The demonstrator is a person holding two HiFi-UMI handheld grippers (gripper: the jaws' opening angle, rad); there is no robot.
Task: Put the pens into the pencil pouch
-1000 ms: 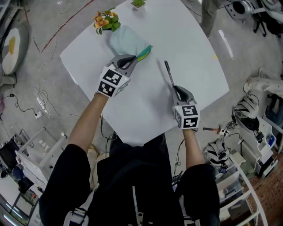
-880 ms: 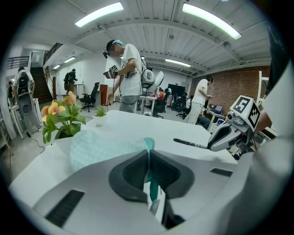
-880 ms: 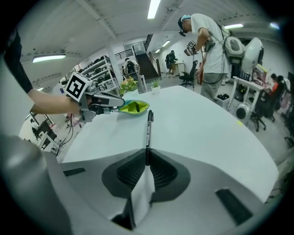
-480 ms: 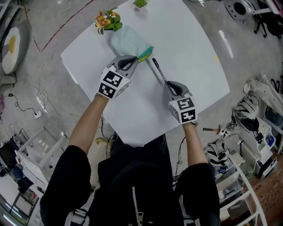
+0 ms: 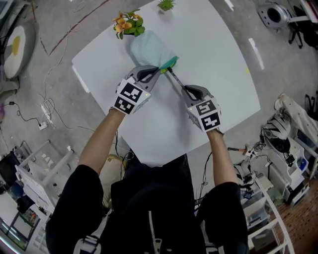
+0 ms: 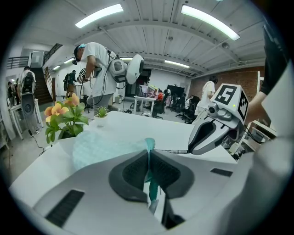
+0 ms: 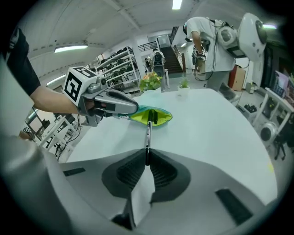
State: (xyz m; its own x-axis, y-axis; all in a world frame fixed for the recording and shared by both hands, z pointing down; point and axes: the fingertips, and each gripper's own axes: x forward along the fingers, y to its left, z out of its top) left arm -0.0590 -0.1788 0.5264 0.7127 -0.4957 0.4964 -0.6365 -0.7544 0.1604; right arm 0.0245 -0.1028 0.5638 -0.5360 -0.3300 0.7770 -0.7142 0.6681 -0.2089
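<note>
A pale teal pencil pouch lies on the white table, its mouth showing a yellow-green lining. My left gripper is shut on the teal edge of the pouch at its mouth and holds it up. My right gripper is shut on a black pen. The pen points away from the jaws, and its tip sits at the pouch mouth, just inside the lining.
A small potted plant with orange flowers stands just beyond the pouch, and a tiny green plant sits at the table's far edge. Cables, shelving and equipment surround the table on the floor. People stand in the background of both gripper views.
My right gripper has carried the pen leftward across the table, and its tip has gone from open table to the pouch mouth. The left gripper has kept its hold on the pouch.
</note>
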